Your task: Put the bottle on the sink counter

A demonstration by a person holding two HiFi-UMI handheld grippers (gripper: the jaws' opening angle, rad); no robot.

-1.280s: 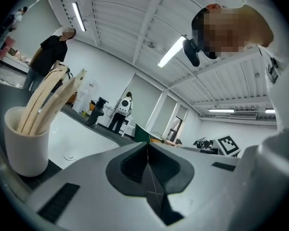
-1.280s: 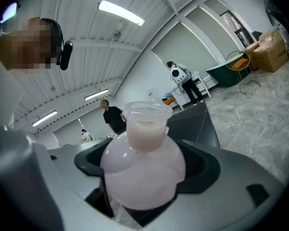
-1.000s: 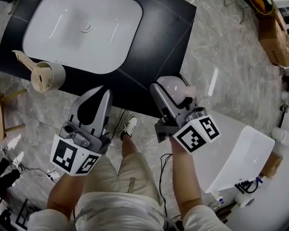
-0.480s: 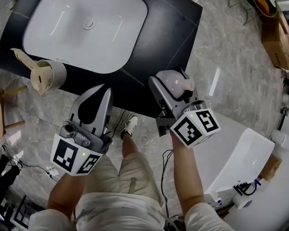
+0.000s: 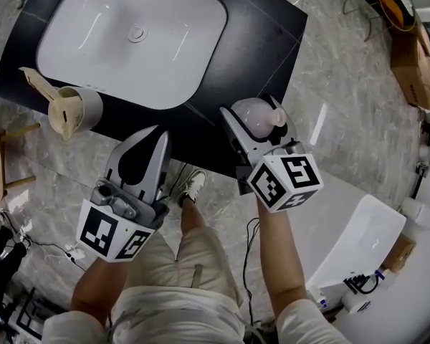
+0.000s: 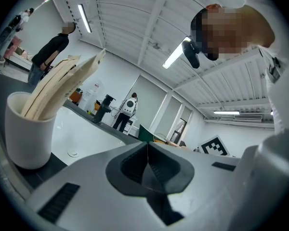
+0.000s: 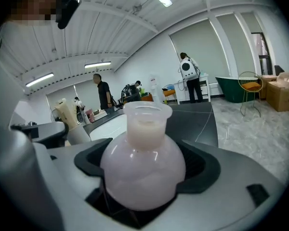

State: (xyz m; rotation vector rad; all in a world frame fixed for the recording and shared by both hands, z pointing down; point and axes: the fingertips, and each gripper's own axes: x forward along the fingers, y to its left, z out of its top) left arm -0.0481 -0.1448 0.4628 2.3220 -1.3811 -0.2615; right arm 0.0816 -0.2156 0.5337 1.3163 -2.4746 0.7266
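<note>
My right gripper (image 5: 256,129) clamps the round, translucent pink plastic bottle (image 7: 143,170) above the black sink counter's (image 5: 261,38) near edge, at 5 o'clock from the white oval basin (image 5: 122,45), while my left gripper (image 5: 151,139), jaws pressed together on nothing, hovers at the bottle's 8 o'clock.

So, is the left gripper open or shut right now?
Shut: the left gripper has its jaws pressed together, nothing between them.

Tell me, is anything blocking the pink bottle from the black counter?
Nothing visible does. The round pale pink bottle sits in the right gripper's jaws near the black sink counter, whose stretch ahead is bare; the white cup stands far left.
</note>
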